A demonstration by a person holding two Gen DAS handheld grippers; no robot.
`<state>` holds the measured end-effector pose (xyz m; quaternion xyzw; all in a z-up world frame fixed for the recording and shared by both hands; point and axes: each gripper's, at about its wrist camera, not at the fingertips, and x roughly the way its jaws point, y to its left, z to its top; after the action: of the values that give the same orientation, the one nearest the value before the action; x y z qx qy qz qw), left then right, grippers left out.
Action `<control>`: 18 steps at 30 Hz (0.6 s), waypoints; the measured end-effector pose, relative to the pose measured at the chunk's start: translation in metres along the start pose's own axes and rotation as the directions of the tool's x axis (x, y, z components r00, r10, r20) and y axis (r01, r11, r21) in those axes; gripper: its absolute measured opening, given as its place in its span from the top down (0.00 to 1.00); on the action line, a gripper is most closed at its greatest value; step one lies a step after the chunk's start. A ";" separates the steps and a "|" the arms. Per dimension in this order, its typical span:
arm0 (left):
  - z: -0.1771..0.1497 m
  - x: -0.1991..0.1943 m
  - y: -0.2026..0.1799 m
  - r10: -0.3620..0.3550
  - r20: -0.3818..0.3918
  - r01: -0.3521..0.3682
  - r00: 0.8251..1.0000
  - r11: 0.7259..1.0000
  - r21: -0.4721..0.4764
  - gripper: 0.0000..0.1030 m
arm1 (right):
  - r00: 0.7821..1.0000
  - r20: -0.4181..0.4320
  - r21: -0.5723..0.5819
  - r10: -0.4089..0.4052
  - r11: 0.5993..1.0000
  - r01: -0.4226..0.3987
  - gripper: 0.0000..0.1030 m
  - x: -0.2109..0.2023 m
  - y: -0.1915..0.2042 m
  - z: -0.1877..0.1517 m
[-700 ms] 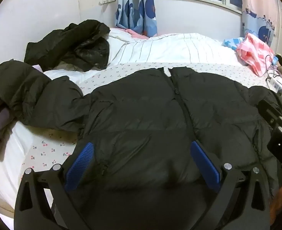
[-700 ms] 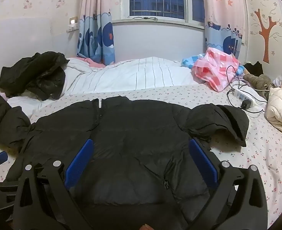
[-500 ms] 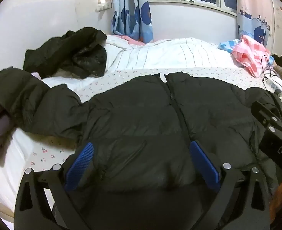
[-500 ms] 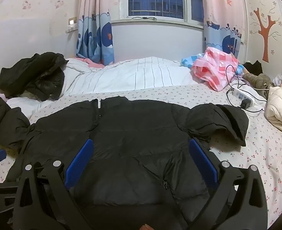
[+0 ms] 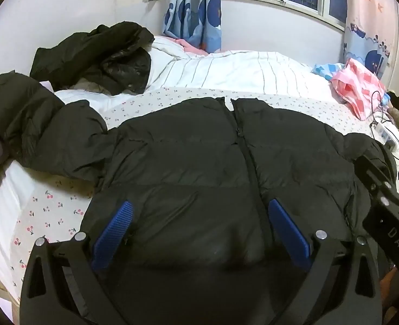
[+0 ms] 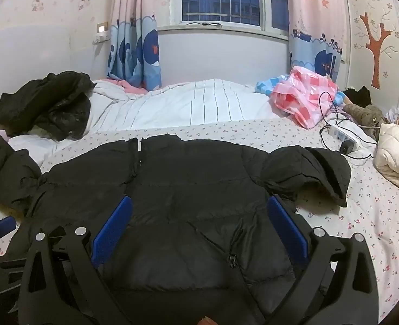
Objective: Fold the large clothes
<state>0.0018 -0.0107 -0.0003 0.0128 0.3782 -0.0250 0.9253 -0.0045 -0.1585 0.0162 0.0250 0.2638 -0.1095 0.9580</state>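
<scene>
Nothing much has moved since before: the big black puffy coat lies flat on the bed, looks soft and light, best grabbed by a sleeve, with left tongs and right tongs wide open, holding nothing.

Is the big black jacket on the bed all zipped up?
Yes, the big black jacket lies flat on the bed with its front zipper closed.
</scene>
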 end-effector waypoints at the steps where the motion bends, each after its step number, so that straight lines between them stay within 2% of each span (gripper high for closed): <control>1: 0.000 0.000 -0.001 0.002 0.002 -0.002 1.000 1.000 0.004 0.06 | 1.000 -0.004 0.002 0.001 1.000 -0.001 0.07 0.000 0.000 0.000; 18: 0.000 0.006 -0.005 0.021 -0.005 -0.021 1.000 1.000 0.017 0.06 | 1.000 -0.014 0.014 -0.005 1.000 0.005 0.07 0.002 -0.009 -0.002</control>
<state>0.0061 -0.0161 -0.0048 0.0249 0.3803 -0.0186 0.9243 -0.0059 -0.1676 0.0136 0.0320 0.2697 -0.1134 0.9557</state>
